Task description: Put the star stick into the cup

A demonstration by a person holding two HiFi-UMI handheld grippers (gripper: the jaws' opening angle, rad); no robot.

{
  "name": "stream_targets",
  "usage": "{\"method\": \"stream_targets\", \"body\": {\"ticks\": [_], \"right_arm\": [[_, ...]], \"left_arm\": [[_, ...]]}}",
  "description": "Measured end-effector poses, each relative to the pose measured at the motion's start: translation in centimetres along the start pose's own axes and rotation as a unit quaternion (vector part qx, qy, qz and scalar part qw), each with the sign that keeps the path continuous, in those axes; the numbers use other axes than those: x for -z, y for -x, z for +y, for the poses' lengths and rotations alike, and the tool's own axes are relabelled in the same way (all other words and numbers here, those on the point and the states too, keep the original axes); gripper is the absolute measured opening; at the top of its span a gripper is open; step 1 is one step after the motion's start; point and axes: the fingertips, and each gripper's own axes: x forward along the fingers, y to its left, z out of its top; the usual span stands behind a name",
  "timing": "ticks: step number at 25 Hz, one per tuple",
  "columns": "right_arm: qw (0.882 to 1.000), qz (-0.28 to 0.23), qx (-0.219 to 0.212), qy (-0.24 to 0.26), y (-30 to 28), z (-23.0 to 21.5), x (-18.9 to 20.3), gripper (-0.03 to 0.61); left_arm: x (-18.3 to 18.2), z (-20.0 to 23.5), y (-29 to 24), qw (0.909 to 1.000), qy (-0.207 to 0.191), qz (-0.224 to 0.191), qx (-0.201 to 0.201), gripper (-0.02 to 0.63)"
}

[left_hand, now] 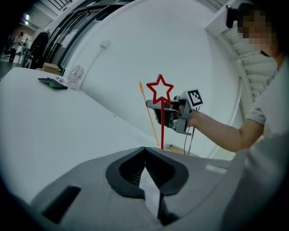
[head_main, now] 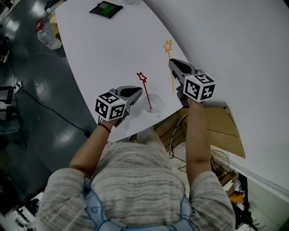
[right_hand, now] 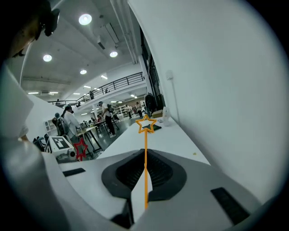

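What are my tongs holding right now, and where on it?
Right tongs pinch the orange star stick by its lower shaft; left tongs are shut, empty.

From my feed, the only support is a white table (head_main: 104, 49) with a smooth, bare top. Its near edge curves round above the dark grey floor, and its far side runs along a white wall. A clear cup (head_main: 154, 103) stands upright on it, close to the near edge. Well apart from the cup, towards the far end, a dark tablet (head_main: 105, 9) with a green-lit screen lies flat. In the left gripper view I see the same tablet (left_hand: 53, 83) lying on the tabletop (left_hand: 54, 126), far down its length.
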Motion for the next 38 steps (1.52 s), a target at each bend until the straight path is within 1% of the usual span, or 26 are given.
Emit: {"method": "stream_targets", "body": {"ticks": [4, 8, 12, 16, 21, 23, 25, 31, 34, 38], "right_arm": [[0.998, -0.054, 0.014, -0.011, 2.2, 0.3, -1.7, 0.014], [0.992, -0.124, 0.025, -0.031, 5.0, 1.1, -3.2, 0.014], [0.979, -0.192, 0.024, -0.059, 7.6, 2.2, -4.4, 0.014], [0.964, -0.249, 0.019, -0.088, 9.7, 3.2, -4.9, 0.014], [0.95, -0.289, 0.005, -0.116, 11.1, 4.6, -4.4, 0.014], [0.948, -0.295, 0.001, -0.123, 11.2, 5.2, -3.7, 0.014], [0.949, -0.29, 0.0, -0.124, 10.9, 5.6, -2.6, 0.014], [0.959, -0.253, 0.013, -0.128, 9.7, 6.8, 1.2, 0.014], [0.965, -0.235, 0.018, -0.119, 9.4, 7.5, 2.4, 0.014], [0.973, -0.211, 0.025, -0.093, 9.2, 8.3, 3.5, 0.014]], "left_arm": [[0.3, -0.4, 0.2, 1.0, -0.003, 0.008, 0.004, 0.012], [0.8, -1.2, 0.3, 0.9998, -0.011, 0.015, 0.009, 0.012], [1.0, -1.9, 0.6, 0.9996, -0.017, 0.02, 0.013, 0.012], [1.3, -2.3, 0.8, 0.9993, -0.023, 0.025, 0.017, 0.012], [1.4, -2.9, 1.2, 0.9989, -0.032, 0.029, 0.02, 0.012], [1.5, -3.2, 1.3, 0.9987, -0.035, 0.03, 0.022, 0.012], [1.5, -3.4, 1.4, 0.9984, -0.038, 0.032, 0.025, 0.012], [1.9, -4.1, 1.6, 0.9978, -0.046, 0.037, 0.03, 0.012], [2.0, -4.2, 1.7, 0.9977, -0.046, 0.038, 0.032, 0.012], [2.2, -4.4, 1.8, 0.9976, -0.048, 0.038, 0.033, 0.012]]}}
